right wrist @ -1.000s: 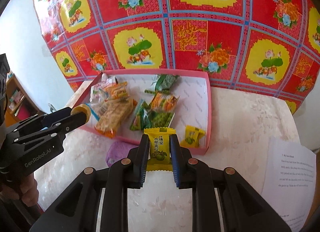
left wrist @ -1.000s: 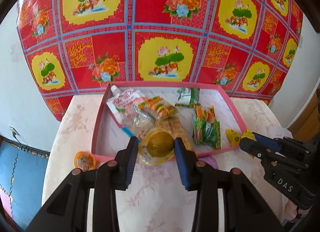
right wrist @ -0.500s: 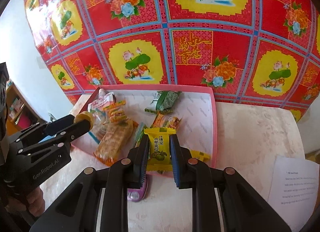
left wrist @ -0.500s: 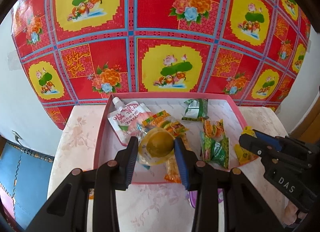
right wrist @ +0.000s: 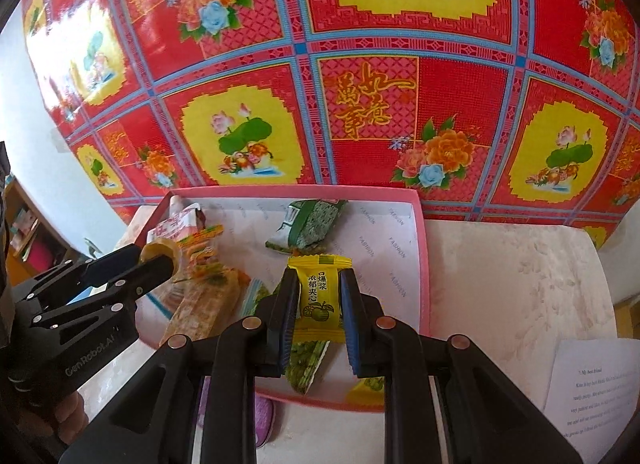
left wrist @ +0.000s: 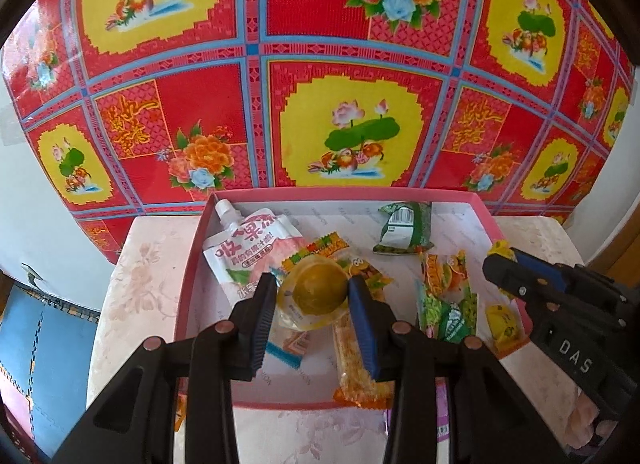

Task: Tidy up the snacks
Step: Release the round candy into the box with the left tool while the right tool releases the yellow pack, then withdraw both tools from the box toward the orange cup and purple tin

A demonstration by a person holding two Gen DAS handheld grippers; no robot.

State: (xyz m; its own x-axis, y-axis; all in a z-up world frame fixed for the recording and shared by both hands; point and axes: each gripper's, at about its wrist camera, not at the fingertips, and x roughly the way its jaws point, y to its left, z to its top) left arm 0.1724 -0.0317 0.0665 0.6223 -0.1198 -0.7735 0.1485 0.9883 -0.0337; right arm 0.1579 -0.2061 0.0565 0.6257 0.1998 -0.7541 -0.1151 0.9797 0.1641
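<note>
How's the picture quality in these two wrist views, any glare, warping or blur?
Left wrist: sharp centre, fisheye bows the patterned cloth, black vignette at the corners, even daylight. Right wrist: same bowing, white glare on the cloth's upper left, printed sheet text too small to read.

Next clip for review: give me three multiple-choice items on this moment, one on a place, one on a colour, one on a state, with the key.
1. Where does the green packet lie?
A. inside the pink box
B. on the paper sheet
C. on the floor

2. What colour is the wrapper of the candy in the right gripper?
A. blue
B. yellow
C. white

3. The left gripper is:
A. wide open, empty
B. out of view
C. shut on a jelly cup

Key: 1 A, it rests near the box's far wall. 2 B, yellow wrapper between the pads. 3 C, both pads press the cup's sides.
</note>
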